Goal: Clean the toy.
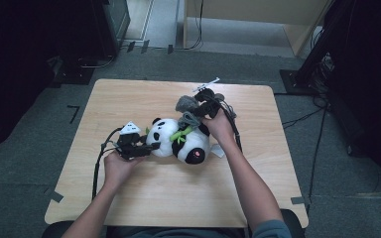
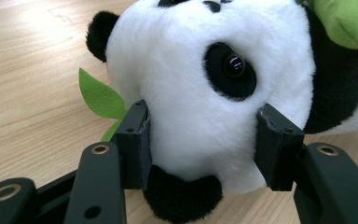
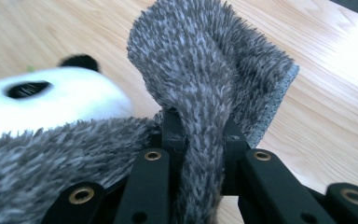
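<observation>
**Panda pinned at the head, grey cloth pinched above it**

While the left gripper [image 2: 200, 140] clamps its jaws on the white head of the plush panda [image 1: 178, 141], the toy lies on its side near the middle of the wooden table [image 1: 144, 198]. The right gripper [image 3: 199, 140] has its jaws clenched on a fold of fuzzy grey cloth [image 3: 205, 70], draped onto the panda's body. From above, the person's right hand [image 1: 219, 124] hides that grip. The panda's lower ear is cut off in the left gripper view.
</observation>
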`<act>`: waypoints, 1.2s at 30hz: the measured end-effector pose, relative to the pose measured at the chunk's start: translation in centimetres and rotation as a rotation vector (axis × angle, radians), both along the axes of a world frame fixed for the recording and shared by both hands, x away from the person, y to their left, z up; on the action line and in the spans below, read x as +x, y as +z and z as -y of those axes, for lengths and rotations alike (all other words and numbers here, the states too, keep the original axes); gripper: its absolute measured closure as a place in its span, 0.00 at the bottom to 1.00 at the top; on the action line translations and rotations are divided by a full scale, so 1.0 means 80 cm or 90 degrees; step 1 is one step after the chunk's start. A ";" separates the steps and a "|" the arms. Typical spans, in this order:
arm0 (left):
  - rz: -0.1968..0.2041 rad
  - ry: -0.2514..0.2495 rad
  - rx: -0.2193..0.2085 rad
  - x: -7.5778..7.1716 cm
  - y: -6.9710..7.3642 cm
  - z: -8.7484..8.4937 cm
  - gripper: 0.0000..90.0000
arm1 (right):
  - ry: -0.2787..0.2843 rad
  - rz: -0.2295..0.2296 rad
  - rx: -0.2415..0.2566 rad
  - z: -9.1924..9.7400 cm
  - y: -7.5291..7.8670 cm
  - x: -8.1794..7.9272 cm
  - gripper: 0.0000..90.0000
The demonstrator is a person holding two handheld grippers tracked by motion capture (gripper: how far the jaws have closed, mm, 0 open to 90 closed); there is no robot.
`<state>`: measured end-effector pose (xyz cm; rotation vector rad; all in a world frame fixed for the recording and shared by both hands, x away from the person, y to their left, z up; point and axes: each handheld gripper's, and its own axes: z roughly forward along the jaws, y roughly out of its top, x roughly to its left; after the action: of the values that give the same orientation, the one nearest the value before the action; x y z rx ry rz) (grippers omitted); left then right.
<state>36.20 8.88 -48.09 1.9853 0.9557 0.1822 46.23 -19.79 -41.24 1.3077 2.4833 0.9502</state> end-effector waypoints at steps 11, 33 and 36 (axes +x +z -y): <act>0.006 -0.004 -0.010 0.000 -0.002 -0.003 0.51 | -0.027 0.038 0.049 0.029 0.013 -0.004 0.88; 0.013 0.000 -0.018 0.000 -0.001 -0.003 0.50 | 0.174 0.075 0.066 -0.094 0.043 -0.068 0.87; 0.007 0.000 -0.022 0.000 -0.001 -0.004 0.50 | 0.200 0.054 0.054 -0.112 0.030 -0.073 0.87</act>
<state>36.22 9.18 -48.15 1.9505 0.9453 0.1755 40.40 -10.84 -38.85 0.8898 2.6551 1.1617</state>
